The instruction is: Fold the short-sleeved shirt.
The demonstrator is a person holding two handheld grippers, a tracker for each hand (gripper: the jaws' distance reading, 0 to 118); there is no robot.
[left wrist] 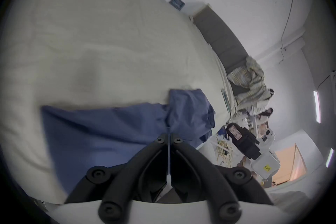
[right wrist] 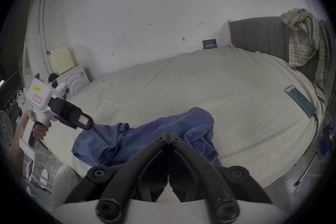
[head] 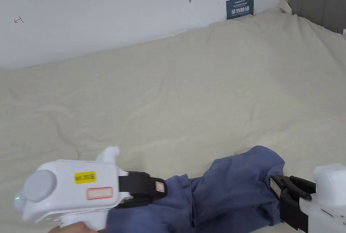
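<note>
A blue short-sleeved shirt (head: 229, 189) lies bunched at the near edge of the cream bed (head: 169, 92). My left gripper (head: 164, 187) is shut on its left end, and a thin fold of blue cloth runs between the jaws in the left gripper view (left wrist: 169, 137). My right gripper (head: 274, 189) is shut at the shirt's right end, where its closed jaws (right wrist: 168, 137) sit on the fabric (right wrist: 145, 133). The right gripper view also catches the left gripper (right wrist: 90, 122) pinching the cloth, held by a hand. The shirt (left wrist: 109, 128) sags between the two grippers.
A white wall with a small blue sign (head: 240, 6) borders the bed's far side. At the right is a grey headboard (right wrist: 258, 33) with a plaid garment (right wrist: 305, 37) draped over it. A phone (right wrist: 300, 100) on a cable lies near the right edge.
</note>
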